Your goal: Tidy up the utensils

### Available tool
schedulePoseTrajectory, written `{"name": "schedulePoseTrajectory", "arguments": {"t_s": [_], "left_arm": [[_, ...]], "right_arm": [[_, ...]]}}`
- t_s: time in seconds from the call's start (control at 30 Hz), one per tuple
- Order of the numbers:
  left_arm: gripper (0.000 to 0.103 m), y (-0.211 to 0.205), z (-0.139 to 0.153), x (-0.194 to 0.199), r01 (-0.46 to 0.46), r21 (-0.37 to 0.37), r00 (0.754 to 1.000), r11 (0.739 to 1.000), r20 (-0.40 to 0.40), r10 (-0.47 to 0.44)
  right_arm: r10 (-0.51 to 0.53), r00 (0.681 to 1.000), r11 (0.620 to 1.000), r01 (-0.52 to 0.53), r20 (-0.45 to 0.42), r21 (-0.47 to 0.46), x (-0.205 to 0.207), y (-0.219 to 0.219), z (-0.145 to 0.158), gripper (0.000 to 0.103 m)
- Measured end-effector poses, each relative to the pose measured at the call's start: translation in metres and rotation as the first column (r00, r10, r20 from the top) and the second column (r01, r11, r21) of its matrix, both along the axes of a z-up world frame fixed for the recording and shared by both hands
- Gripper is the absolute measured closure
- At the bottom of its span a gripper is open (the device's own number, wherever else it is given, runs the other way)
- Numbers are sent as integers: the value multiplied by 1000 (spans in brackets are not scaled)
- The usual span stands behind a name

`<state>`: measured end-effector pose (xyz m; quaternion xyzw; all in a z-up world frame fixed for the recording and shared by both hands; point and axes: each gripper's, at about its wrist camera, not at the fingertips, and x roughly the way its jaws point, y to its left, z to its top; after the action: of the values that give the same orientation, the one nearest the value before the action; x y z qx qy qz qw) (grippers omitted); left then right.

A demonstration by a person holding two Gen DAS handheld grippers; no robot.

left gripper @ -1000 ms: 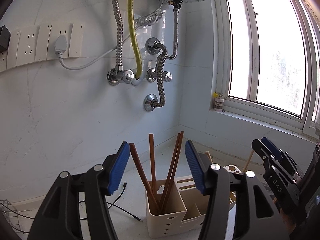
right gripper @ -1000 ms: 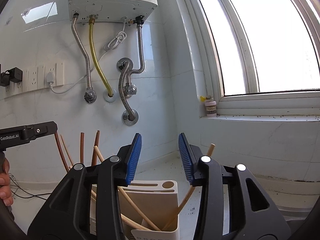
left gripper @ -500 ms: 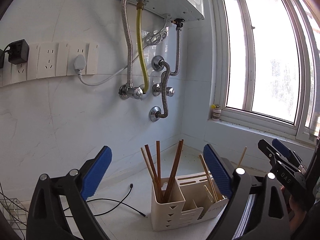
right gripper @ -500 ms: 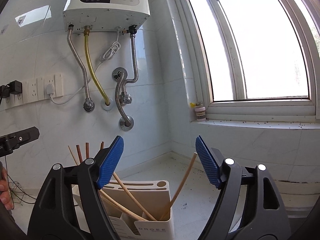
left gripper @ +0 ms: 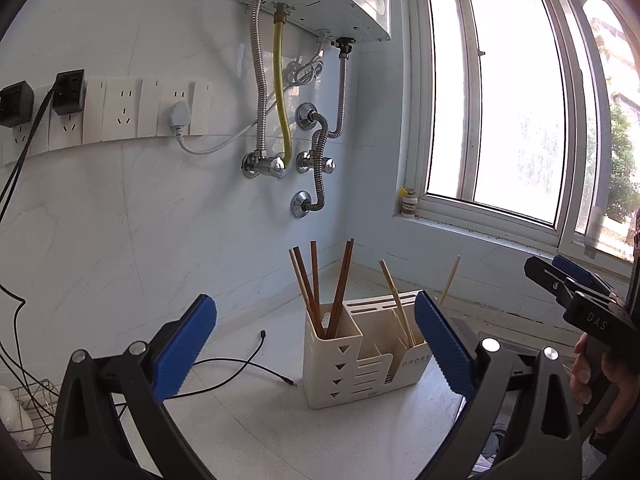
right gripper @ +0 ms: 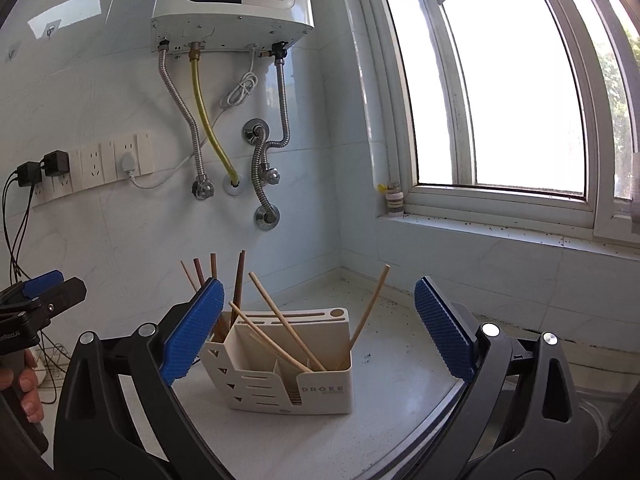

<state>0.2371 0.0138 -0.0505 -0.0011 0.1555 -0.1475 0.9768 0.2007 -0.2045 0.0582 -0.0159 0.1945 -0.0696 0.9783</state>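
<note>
A cream utensil holder [left gripper: 340, 364] stands on the white counter in the corner; it also shows in the right wrist view [right gripper: 320, 384]. Dark brown chopsticks [left gripper: 340, 284] stand in its tall left compartment. Light bamboo chopsticks [left gripper: 396, 300] lean in the lower right compartment, and show in the right wrist view [right gripper: 284, 324]. My left gripper [left gripper: 316, 344] is open and empty, back from the holder. My right gripper [right gripper: 320, 328] is open and empty, also back from it. Each gripper shows at the edge of the other's view.
A water heater [right gripper: 232, 4] with hoses hangs on the back wall, beside a socket strip [left gripper: 120, 112]. A black cable [left gripper: 248, 364] lies on the counter left of the holder. A window sill with a small bottle [right gripper: 394, 200] is at right. A wire rack [left gripper: 28, 412] sits far left.
Both grippers opened wide and pulled back and up from the holder. The chopsticks stay in the holder.
</note>
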Motion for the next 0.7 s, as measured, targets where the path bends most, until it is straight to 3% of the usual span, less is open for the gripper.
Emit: {"name": "schedulePoseTrajectory", "arguments": {"t_s": [0.2,0.5,0.7], "left_arm": [[5,14,-11,-29,29,16,998,999,-52,-28],[5,24,-18,-68,-9,-13,996,1000,-86,8],[5,5,-17,-92,22,42,996,999,-93,-18]], "right_arm": [[4,998,1000,-3,-59,18,-34,17,6,11],[23,990,998,-14,-141,68,-72,21,-3,9],[70,980,997,-60,-186,58,-88,13,-1,9]]}}
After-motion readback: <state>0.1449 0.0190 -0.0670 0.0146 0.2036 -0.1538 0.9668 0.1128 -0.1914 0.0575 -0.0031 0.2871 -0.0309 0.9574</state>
